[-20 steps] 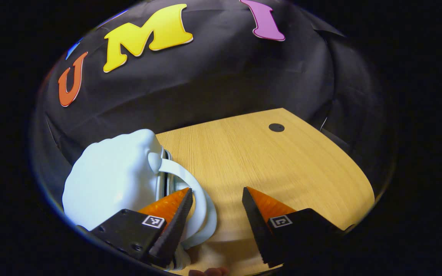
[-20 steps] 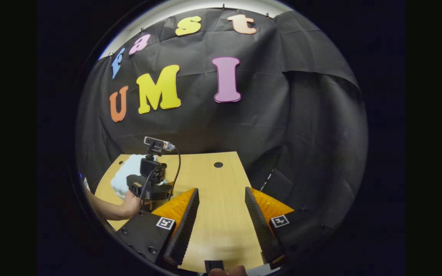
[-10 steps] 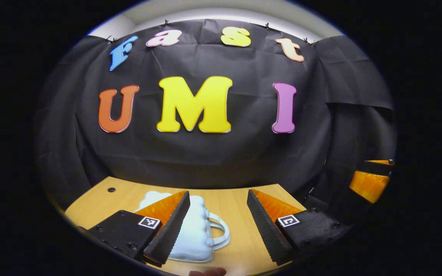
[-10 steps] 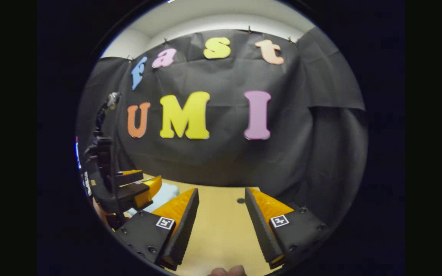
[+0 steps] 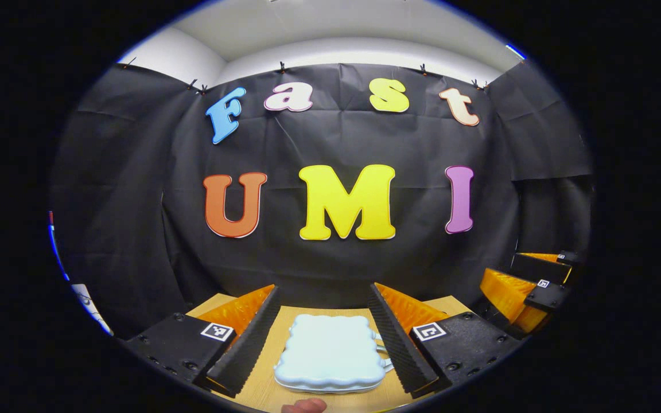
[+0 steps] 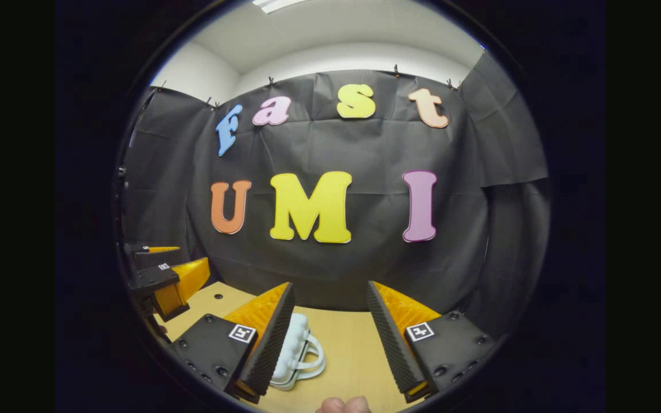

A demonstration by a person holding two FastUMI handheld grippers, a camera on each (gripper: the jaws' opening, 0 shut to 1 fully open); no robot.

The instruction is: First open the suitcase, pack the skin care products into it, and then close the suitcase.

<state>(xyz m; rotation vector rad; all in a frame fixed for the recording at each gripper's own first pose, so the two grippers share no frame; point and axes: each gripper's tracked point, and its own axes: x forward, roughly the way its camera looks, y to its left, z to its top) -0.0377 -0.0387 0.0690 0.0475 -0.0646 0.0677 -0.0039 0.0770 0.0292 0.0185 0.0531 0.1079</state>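
Pulling back from the suitcase [image 5: 330, 354], we now hold both tools level above the wooden surface [image 6: 348, 350], where 1 second ago the left tool [image 5: 323, 335] was down beside the case's handle. In the left gripper view the pale blue, cloud-shaped case has moved from the left edge to lie flat and closed between that tool's 2 spread fingers, farther off and touching neither. In the right gripper view the same case [image 6: 296, 350] sits low and left, partly behind the right tool's [image 6: 330, 332] left finger, its looped handle [image 6: 314, 358] turned toward the bare wood. The right tool is also spread wide and holds nothing. Each tool shows at the edge of the other's view: the right one [image 5: 523, 287] at the far right, the left one [image 6: 164, 275] at the far left.

We judge that this retreat marks either the end of the job or a pause, because the case rests shut and no skin care products lie on the wood we can see.

Hidden from us are the case's contents, its latch or zip, and its near edge, which is cut off low in the left gripper view. A fingertip [image 5: 304, 406] at the bottom is barely in frame. We cannot tell whether the lid is fully fastened.
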